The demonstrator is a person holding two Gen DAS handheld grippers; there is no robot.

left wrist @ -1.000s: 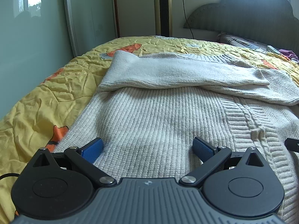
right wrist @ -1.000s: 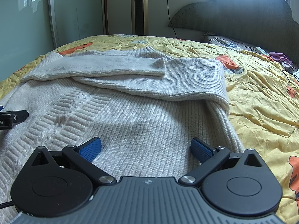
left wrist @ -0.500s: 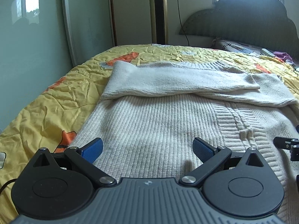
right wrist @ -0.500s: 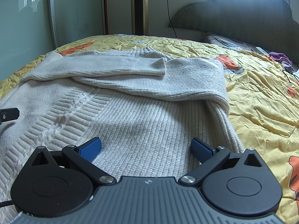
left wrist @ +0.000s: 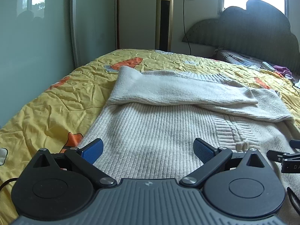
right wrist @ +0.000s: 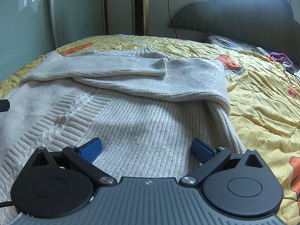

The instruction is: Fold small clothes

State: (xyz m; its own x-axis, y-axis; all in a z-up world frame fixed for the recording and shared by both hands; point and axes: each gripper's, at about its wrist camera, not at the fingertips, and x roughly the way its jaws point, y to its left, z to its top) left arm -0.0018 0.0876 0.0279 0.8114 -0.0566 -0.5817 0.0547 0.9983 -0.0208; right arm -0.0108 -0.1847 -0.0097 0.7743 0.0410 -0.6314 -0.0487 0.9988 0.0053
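A cream knit sweater point(left wrist: 159, 123) lies flat on the yellow bedspread, both sleeves folded across its upper part. In the left wrist view my left gripper point(left wrist: 148, 151) hovers open over the sweater's lower left portion, nothing between its blue pads. The right wrist view shows the same sweater point(right wrist: 131, 112) with a cable rib running down its middle. My right gripper point(right wrist: 147, 150) stands open over the lower right part, near the sweater's right edge. A black piece of the right gripper point(left wrist: 285, 156) shows at the right edge of the left wrist view.
The yellow bedspread point(right wrist: 262, 97) with orange prints stretches right and left of the sweater. A dark padded headboard point(right wrist: 243, 16) rises at the far right with purple cloth point(right wrist: 281, 57) and a remote below it. A tall gold tower fan point(left wrist: 164, 15) stands by the far wall.
My left gripper has pulled back and tilted up, so more of the bed and wall shows. The right gripper has barely moved. Both stay open.
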